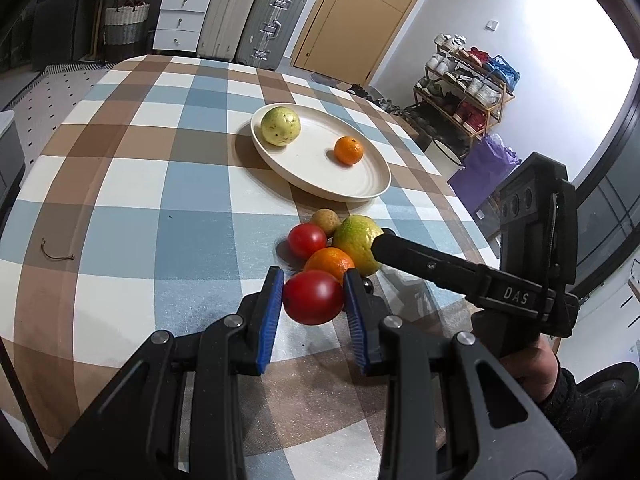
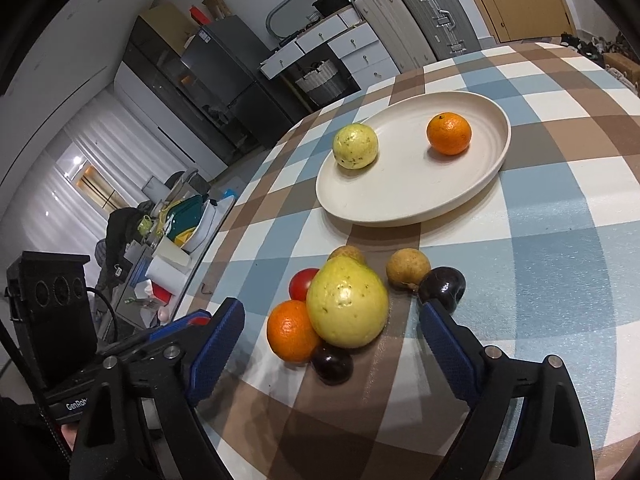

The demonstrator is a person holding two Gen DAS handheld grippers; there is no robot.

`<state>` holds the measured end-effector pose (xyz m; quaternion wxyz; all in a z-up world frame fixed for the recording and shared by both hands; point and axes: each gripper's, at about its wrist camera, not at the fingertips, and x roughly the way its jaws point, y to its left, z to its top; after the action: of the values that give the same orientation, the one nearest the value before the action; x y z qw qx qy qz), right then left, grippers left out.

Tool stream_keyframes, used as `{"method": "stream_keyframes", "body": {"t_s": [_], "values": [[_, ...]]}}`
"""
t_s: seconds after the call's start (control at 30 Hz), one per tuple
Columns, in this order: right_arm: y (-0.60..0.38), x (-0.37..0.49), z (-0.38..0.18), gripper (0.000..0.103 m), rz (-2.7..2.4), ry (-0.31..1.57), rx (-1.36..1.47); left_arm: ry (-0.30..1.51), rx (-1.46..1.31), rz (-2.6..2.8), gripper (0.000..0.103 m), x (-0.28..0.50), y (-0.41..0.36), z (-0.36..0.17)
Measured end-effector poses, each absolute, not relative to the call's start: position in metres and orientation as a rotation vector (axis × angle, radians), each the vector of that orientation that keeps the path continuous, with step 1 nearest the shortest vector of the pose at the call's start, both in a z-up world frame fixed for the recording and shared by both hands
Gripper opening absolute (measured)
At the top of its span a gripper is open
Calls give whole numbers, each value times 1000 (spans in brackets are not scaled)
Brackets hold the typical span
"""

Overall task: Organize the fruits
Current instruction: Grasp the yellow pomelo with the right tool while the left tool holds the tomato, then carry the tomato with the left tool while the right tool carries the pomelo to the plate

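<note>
My left gripper (image 1: pixel 313 294) is shut on a red tomato (image 1: pixel 313 297), held just above the tablecloth beside the fruit pile. The pile holds a second tomato (image 1: pixel 307 240), an orange (image 1: pixel 330 263), a green-yellow guava (image 1: pixel 357 243) and a small brown fruit (image 1: pixel 326 220). My right gripper (image 2: pixel 332 320) is open, its jaws on either side of the guava (image 2: pixel 347 304); beside the guava lie an orange (image 2: pixel 289 330), two dark plums (image 2: pixel 332 363) (image 2: pixel 443 287) and a brown fruit (image 2: pixel 408 267). A cream plate (image 2: pixel 404 200) holds a guava (image 2: pixel 355 146) and an orange (image 2: pixel 449 128).
The round table carries a blue, brown and white checked cloth (image 1: pixel 140 184). A small brown string (image 1: pixel 56 255) lies at its left. Suitcases (image 1: pixel 256 12), white drawers (image 1: pixel 180 16) and a shoe rack (image 1: pixel 468 80) stand beyond the table.
</note>
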<state>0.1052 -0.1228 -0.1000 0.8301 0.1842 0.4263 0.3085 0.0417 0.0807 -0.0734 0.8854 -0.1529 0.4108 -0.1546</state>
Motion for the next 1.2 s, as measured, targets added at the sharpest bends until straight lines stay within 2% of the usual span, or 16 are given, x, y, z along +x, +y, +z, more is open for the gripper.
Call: {"method": "stream_keyframes", "body": {"t_s": [0.07,0.2,0.43,0.5,0.53,1.2], "values": [[-121,106,-101,84,653,916,393,857,-322,-323,28,43,81,-74],[-116,107,-105,80,645,935,398,860,-326,-324,28,44,81,-76],[-119,115,-116,63,634,969,484,874,-334,-322,28,47,81,-82],[-120,117,-118,56,635,976,504,877,-337,-322,28,49,81,-83],[-121,117,-120,49,635,978,512,877,-337,-321,28,49,81,-82],[-140,109,-106,48,683,868,560,875,-312,-332,28,82,72,-66]]}}
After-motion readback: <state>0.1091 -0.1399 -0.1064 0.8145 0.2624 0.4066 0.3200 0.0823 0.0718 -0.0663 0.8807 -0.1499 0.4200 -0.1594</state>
